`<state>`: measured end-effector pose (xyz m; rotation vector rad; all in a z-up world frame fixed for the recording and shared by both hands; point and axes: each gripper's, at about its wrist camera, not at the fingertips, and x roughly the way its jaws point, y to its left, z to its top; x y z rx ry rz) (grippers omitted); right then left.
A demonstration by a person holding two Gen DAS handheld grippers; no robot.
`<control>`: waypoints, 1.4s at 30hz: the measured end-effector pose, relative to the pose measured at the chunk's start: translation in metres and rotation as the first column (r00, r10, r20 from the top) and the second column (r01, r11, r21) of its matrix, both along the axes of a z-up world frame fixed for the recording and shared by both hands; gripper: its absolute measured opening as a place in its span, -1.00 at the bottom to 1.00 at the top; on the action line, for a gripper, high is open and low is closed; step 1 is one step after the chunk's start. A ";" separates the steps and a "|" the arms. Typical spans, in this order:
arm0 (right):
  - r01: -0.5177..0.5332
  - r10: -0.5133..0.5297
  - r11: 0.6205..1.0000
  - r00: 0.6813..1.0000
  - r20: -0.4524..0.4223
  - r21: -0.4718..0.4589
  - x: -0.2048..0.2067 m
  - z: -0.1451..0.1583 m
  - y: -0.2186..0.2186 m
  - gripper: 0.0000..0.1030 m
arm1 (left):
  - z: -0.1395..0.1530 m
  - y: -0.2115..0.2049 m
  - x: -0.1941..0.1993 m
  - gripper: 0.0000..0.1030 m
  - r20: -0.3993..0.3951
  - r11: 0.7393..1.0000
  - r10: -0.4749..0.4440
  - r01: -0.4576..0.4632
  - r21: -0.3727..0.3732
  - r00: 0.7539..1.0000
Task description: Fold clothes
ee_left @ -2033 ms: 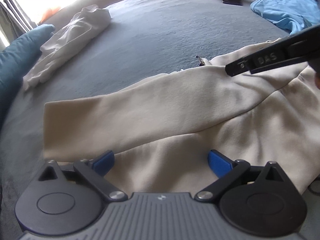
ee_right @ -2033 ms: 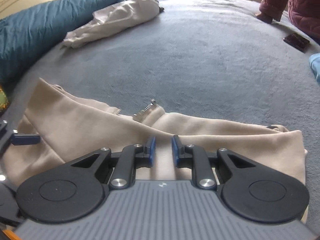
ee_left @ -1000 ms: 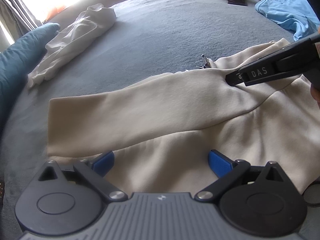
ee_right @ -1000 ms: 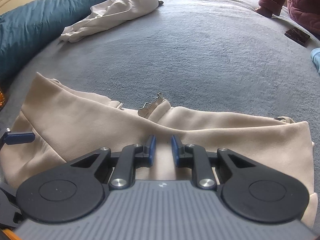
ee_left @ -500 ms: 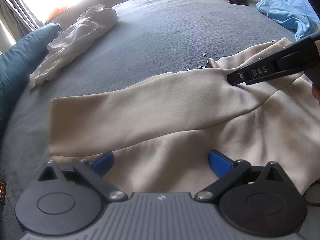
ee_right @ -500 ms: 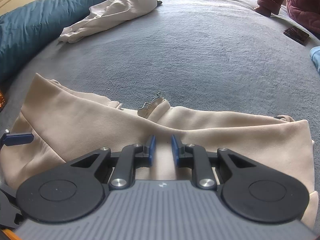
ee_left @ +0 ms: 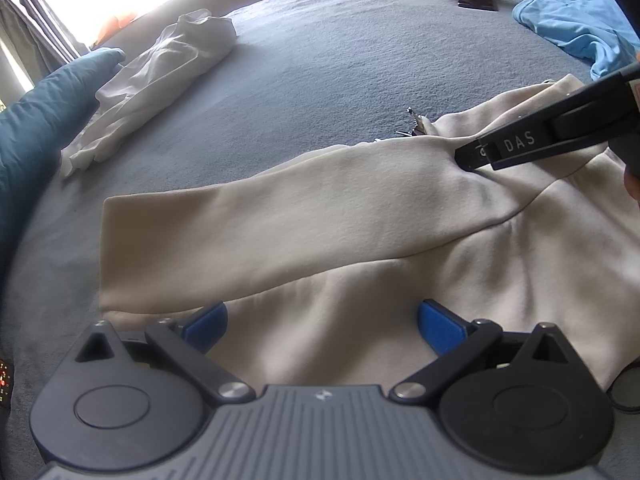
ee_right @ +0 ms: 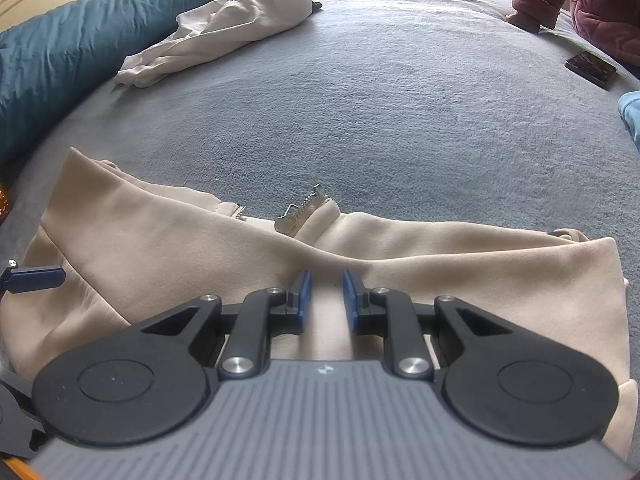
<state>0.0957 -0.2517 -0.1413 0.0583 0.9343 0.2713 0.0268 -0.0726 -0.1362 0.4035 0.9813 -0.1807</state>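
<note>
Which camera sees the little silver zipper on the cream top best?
The right wrist view: the zipper sits near the middle there, its teeth clear against the grey bed. In the left wrist view the zipper is only a small, distant glint.

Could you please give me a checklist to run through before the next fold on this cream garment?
1. Right claw has a hold on the cream garment: ok, fabric is pinched between its pads near the shoulder.
2. Left claw is ready to grasp: ok, jaws wide apart over the garment, gripping nothing.
3. Sleeve is laid across the body: ok, it lies flat and smooth.
4. Metal clip at the collar is clear of the fold: cannot tell, it sticks up at the collar edge.
5. White garment is out of the way: ok, it lies well apart on the bed cover.
</note>
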 end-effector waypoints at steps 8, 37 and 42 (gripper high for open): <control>0.005 -0.005 1.000 1.000 0.000 -0.005 0.000 0.000 0.002 -0.67 | 0.000 0.000 -0.001 0.98 0.002 1.000 0.002 -0.002 0.002 1.000; -0.037 0.036 0.999 0.995 0.095 0.013 -0.020 0.031 -0.002 -0.65 | 0.019 0.040 -0.015 0.99 0.150 0.989 -0.065 0.084 -0.126 0.987; -0.083 0.085 0.996 0.995 0.050 -0.026 -0.023 0.015 0.007 -0.65 | 0.014 0.050 -0.004 0.98 0.135 0.988 -0.019 0.039 -0.147 0.991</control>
